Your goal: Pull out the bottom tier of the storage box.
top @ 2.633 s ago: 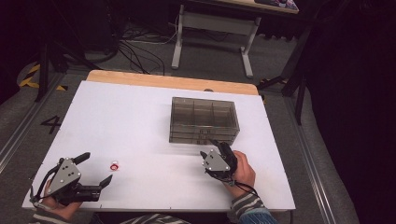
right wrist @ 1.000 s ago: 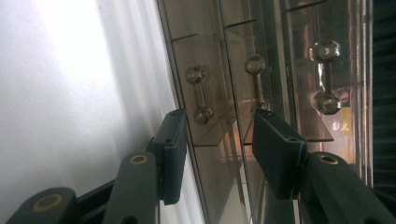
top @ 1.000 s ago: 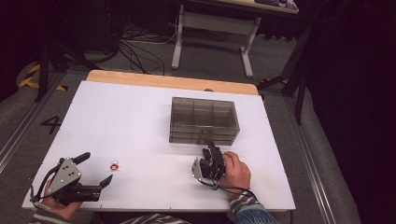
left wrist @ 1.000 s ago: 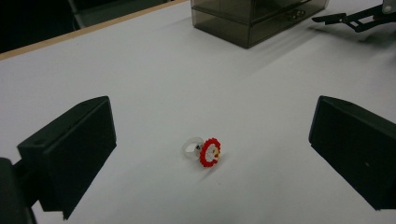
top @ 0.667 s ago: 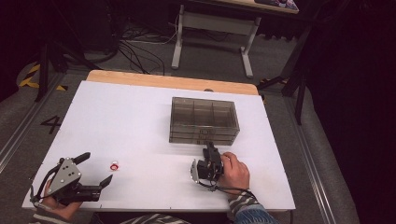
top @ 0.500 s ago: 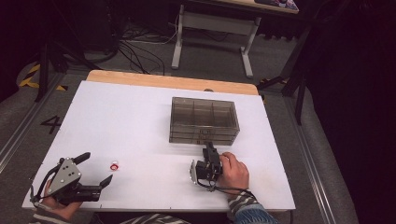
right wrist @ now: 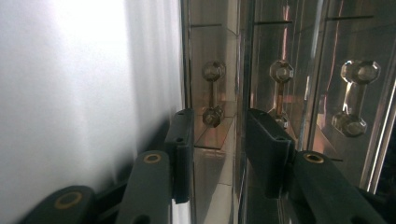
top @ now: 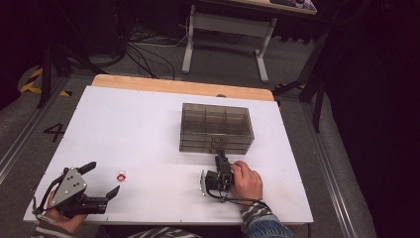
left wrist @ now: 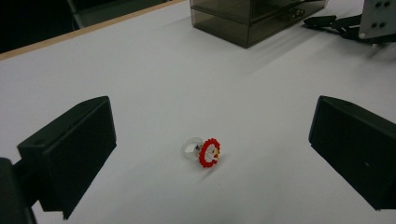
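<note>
White tabletop [top: 148,129] carries everything. Nearest, short of the smoky drawer box [top: 216,127], the left gripper [top: 101,187] rests with jaws spread wide and empty. A red-and-white ring [left wrist: 204,151] lies just ahead of them. Closer to the box, the right gripper [top: 221,157] has been narrowing its jaws around a drawer knob [right wrist: 213,93], pads not yet touching.

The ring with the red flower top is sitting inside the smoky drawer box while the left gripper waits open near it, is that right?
Not quite. The ring lies on the bare white table, apart from the drawer box, as the left gripper view shows. The left gripper does wait open around it.
</note>
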`<state>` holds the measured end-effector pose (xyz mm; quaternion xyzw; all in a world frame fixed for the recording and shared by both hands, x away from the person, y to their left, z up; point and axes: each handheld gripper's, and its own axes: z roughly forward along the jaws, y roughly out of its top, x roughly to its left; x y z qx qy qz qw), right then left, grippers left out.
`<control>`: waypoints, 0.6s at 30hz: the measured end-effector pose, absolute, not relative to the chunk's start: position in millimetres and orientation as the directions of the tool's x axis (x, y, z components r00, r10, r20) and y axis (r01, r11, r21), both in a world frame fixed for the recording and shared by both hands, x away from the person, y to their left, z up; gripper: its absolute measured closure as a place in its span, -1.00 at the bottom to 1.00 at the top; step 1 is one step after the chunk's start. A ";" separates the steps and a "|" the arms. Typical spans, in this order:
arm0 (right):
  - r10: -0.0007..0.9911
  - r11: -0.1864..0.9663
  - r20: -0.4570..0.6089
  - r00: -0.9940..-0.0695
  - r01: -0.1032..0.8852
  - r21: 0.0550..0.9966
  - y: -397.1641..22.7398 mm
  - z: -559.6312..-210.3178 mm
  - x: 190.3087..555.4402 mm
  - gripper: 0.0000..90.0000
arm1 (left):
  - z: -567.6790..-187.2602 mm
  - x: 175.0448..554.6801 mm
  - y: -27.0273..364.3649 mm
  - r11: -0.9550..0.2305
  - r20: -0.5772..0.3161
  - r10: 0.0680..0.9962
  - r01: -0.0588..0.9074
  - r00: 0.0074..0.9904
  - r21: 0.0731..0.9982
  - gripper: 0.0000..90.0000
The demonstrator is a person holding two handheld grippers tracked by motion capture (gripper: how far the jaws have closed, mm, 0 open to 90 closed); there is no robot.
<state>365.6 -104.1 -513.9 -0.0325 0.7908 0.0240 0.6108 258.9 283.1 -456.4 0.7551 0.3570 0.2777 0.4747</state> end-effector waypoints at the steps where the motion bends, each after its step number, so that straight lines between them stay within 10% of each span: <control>1: -0.004 0.997 -0.969 -0.248 -0.072 0.015 -104.3 -516.2 365.5 0.42 | -456.4 259.0 283.0 -0.294 0.081 0.802 0.274 0.591 0.915 -0.97; 18: -0.034 0.998 -0.971 -0.236 -0.067 -0.019 -101.5 -521.3 370.5 0.62 | -456.5 260.5 281.9 -0.298 0.081 0.799 0.274 0.596 0.914 -0.97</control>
